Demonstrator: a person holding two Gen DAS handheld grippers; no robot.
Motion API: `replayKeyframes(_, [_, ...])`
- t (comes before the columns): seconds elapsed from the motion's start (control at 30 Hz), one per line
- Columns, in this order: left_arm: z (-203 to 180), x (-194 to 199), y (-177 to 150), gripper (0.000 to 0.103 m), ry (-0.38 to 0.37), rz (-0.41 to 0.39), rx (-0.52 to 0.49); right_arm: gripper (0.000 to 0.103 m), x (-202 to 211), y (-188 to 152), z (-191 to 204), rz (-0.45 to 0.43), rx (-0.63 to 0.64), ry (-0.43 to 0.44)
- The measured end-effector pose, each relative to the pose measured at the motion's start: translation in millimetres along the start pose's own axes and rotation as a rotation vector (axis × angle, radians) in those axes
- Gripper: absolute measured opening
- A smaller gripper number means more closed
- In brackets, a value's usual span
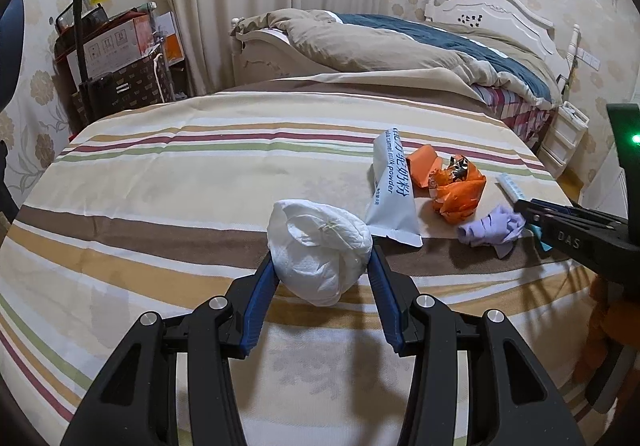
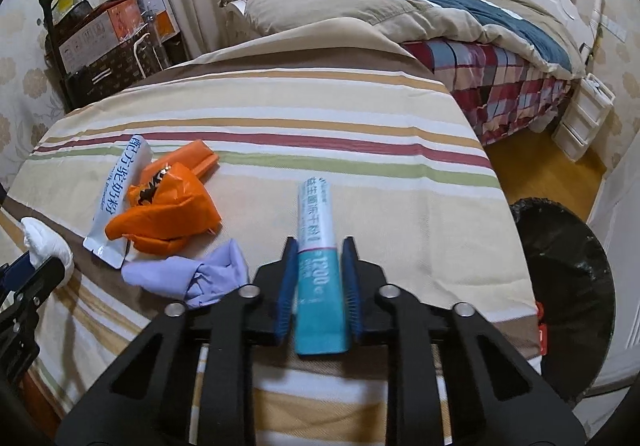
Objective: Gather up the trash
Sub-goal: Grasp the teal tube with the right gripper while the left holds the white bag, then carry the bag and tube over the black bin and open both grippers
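Note:
My left gripper (image 1: 322, 260) is shut on a crumpled white paper wad (image 1: 318, 250), held just above the striped cloth. My right gripper (image 2: 319, 252) is shut on a white and teal tube (image 2: 318, 246) that points away from me, its far end over the cloth. On the cloth lie a white milk-powder pouch (image 1: 390, 190), an orange crumpled wrapper (image 1: 458, 188), an orange packet (image 1: 423, 165) and a lilac crumpled cloth (image 1: 490, 230). In the right wrist view the pouch (image 2: 118, 198), wrapper (image 2: 168, 206) and lilac cloth (image 2: 192, 274) lie left of my right gripper.
The striped cloth (image 1: 160, 186) covers a table. A black-lined trash bin (image 2: 568, 282) stands on the floor right of the table. A bed with a quilt (image 1: 400, 42) is behind, white drawers (image 2: 584, 114) at its side, boxes and a trolley (image 1: 116, 62) at the far left.

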State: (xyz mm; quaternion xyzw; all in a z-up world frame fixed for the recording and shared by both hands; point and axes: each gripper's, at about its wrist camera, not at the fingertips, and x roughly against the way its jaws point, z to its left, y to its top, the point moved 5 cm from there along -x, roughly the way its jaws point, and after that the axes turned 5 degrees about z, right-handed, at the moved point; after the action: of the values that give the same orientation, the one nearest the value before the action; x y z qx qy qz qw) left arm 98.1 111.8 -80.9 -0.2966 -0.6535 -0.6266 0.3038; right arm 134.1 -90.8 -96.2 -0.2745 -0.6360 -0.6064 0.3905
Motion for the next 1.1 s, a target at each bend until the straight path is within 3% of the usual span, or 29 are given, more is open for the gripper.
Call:
replayKeyframes(0.47, [-30.3, 9.2, -6.6, 0.047, -0.059, -0.015, -0.039, 0.019, 28.1, -29.3, -30.6, -0.045, -0.080, 0.002])
replayKeyframes(1.1, [-134.9, 26.2, -4.7, 0.047, -0.207, -0.057, -0.197, 0.019, 77.5, -65.2, -102.6, -0.133, -0.224, -0.071])
